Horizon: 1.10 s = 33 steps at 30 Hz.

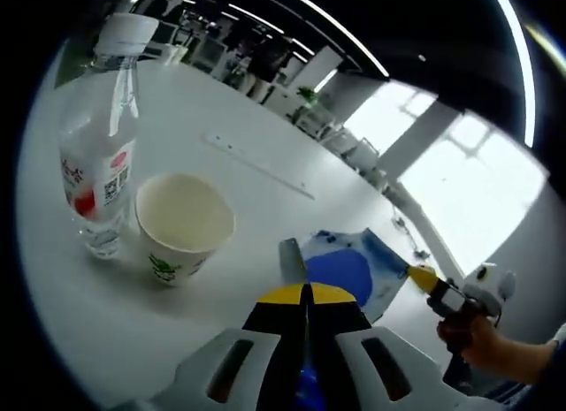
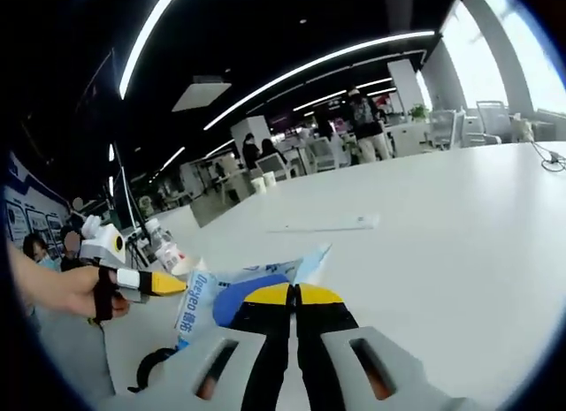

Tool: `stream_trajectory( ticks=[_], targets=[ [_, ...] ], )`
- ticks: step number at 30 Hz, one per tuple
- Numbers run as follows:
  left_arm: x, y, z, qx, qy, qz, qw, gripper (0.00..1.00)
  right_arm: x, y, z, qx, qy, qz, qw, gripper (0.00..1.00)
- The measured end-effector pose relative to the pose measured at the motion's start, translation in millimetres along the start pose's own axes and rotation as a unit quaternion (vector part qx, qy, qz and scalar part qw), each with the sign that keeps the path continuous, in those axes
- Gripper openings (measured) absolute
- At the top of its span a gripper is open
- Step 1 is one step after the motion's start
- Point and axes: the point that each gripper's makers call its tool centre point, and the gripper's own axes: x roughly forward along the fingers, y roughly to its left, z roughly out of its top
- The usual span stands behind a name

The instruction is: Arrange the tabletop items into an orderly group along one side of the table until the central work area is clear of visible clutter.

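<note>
On the white table (image 1: 265,177), left gripper view, the biggest item is a clear plastic bottle (image 1: 99,146) with a white cap and a red-and-white label, upright at the left. Just beside it, on its right, stands a paper cup (image 1: 181,224), open mouth up, green print on its side; whether the two touch cannot be told. A blue-and-white packet (image 1: 349,271) lies flat ahead of the left gripper (image 1: 306,293), whose yellow-tipped jaws are pressed together with no gap. A grey strip pokes up just past the tips, but whether the jaws pinch the packet cannot be told. A thin white ruler-like strip (image 1: 256,165) lies farther out on the table, well apart from the cup.

Right gripper view: the right gripper (image 2: 294,295) also has its jaws closed tight, tips at the edge of the same packet (image 2: 232,296); a grip on it cannot be confirmed. The strip (image 2: 323,224) lies beyond on the table (image 2: 442,216). At left, a hand (image 2: 62,289) holds the other gripper, its yellow tip near the packet's printed end. The bottle (image 2: 168,249) shows small behind it.
</note>
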Motion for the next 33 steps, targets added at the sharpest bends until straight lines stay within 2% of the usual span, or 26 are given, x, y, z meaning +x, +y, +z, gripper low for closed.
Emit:
stream_trajectory(
  ticks=[4, 20, 33],
  targets=[
    [4.2, 4.6, 6.3, -0.002, -0.007, 0.008, 0.9999, 0.00, -0.8, 2.1, -1.9, -0.002, 0.000, -0.003, 1.0000, 0.00],
    [9.8, 14.2, 15.3, 0.014, -0.022, 0.039, 0.9989, 0.00, -8.3, 7.9, -12.1, 0.006, -0.003, -0.011, 0.9999, 0.00],
    [15.8, 20.2, 21.5, 0.028, -0.028, 0.047, 0.9981, 0.00, -4.2, 7.1, -18.5, 0.007, 0.004, -0.017, 0.9998, 0.00]
  ],
)
